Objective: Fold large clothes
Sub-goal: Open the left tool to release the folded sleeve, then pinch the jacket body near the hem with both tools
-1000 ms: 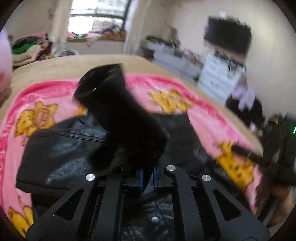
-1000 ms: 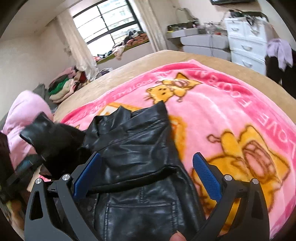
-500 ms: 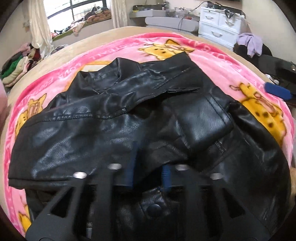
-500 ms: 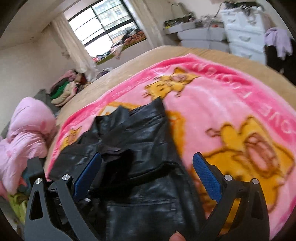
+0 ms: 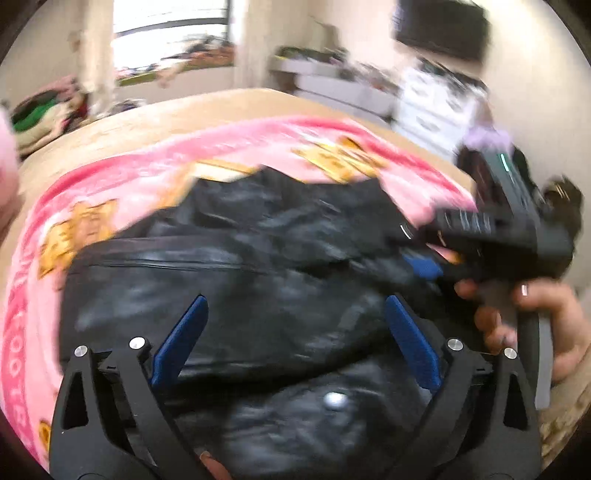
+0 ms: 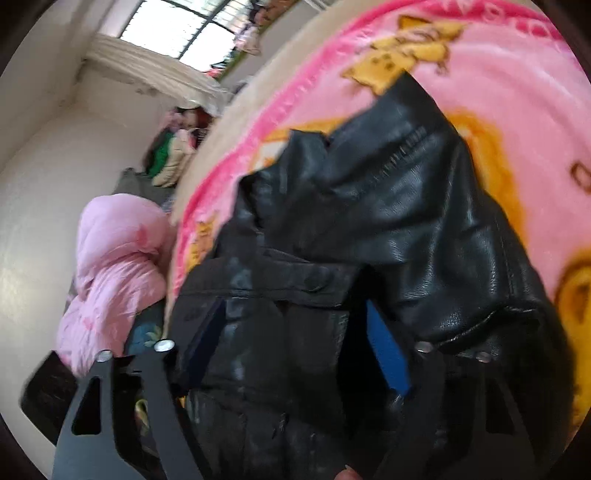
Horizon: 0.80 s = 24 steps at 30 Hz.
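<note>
Left wrist view: left hand-held gripper [image 5: 295, 336] is spreading, releasing the black leather jacket [image 5: 229, 280]; right hand-held gripper [image 6: 295, 347] is closing around its edge for folding.

a home bedroom is shown: a bed [image 5: 155, 122] is covered by a pink blanket [image 5: 147, 166], with white drawers [image 5: 432, 110] far right and clothes [image 5: 40, 110] piled far left.

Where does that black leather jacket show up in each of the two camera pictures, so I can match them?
Left wrist view: the black leather jacket fills the middle and bottom, spread on the pink blanket.
Right wrist view: the jacket runs from the centre to the bottom, with the blanket to its upper right.
Shared landmark: the bright window at the top, left of centre, in both.
</note>
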Motion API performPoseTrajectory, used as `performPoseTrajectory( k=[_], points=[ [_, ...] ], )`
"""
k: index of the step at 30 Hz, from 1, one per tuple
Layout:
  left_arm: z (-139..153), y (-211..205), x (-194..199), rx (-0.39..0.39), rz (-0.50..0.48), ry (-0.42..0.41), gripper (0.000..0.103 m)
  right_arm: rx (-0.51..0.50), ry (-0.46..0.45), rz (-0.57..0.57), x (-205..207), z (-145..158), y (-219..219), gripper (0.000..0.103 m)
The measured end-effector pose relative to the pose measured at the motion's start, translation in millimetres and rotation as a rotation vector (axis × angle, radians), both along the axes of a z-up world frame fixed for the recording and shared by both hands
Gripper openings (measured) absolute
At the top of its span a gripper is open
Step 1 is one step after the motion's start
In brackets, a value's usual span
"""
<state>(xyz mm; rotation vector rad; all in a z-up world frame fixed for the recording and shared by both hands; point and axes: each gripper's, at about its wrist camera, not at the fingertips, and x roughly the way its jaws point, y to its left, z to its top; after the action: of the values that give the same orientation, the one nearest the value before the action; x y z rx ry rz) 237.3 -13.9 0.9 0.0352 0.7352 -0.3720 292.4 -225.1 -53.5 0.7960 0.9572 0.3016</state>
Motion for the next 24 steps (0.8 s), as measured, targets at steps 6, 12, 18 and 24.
performPoseTrajectory(
  k=[6,12,18,24],
  points=[
    [10,102,24,-0.148,0.317,-0.019,0.091,-0.166,-0.183,0.023,3,34,12,0.023],
    [-6,166,45,-0.256,0.507,0.048,0.035,-0.445,-0.4,0.092,3,99,31,0.022],
    [-20,148,58,-0.288,0.439,0.106,0.013,-0.587,-0.394,0.138,13,96,40,0.022],
    [-64,115,78,-0.211,0.389,0.26,0.006,-0.641,-0.367,0.132,11,81,38,0.022]
  ],
)
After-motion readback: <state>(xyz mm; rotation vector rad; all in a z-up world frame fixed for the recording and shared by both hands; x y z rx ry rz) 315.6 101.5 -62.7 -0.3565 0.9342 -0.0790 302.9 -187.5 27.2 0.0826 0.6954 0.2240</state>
